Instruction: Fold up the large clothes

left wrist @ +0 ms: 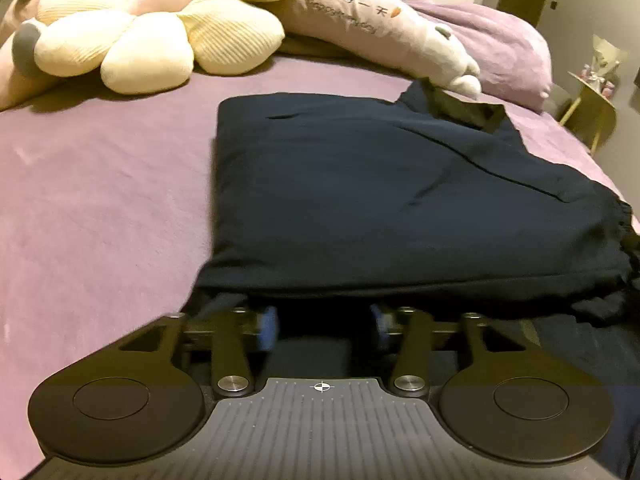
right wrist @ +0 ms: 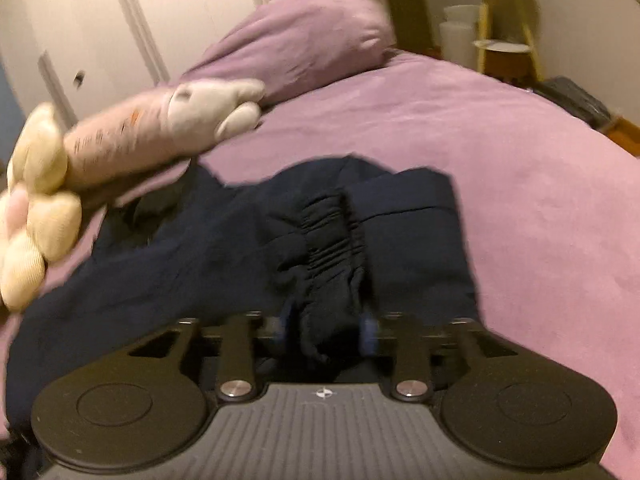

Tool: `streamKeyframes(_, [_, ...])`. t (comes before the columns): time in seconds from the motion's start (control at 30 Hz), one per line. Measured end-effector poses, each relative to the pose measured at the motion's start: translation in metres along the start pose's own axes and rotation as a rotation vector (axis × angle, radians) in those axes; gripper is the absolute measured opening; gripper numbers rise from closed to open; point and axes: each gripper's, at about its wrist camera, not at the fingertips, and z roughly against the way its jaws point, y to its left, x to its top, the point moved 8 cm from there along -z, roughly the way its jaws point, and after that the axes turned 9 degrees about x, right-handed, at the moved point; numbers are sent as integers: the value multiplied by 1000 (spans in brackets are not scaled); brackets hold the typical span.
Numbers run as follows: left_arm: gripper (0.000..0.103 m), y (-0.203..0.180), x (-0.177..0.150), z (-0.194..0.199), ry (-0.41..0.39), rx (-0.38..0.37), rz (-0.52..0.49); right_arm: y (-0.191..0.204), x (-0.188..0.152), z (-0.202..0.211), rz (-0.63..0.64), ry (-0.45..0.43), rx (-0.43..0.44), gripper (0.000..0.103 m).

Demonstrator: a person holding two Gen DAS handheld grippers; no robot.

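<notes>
Purple bedsheet (left wrist: 100, 184) under dark garment (left wrist: 380, 192), wardrobe (right wrist: 100, 20) behind.

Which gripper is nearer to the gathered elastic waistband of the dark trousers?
Right. The right gripper has the waistband between its open jaws; the left gripper sits at the plain folded edge, waistband off to the side.

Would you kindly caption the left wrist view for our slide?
Left claw open at the near edge of folded navy trousers on a purple bed.
</notes>
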Motion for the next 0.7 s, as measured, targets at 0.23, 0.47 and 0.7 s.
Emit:
streamKeyframes(0.23, [64,-6,-3,3,-12,17,1,-10,-24,34,-351,-1,286,54])
streamKeyframes(0.47, [68,-6,-3,26,-17,-45,47,-2,-38,-6,-442,77,289,17])
streamKeyframes(0.7, [75,0,6,53,-50,-80,80,-21,-41,26,-554,-3,379,11])
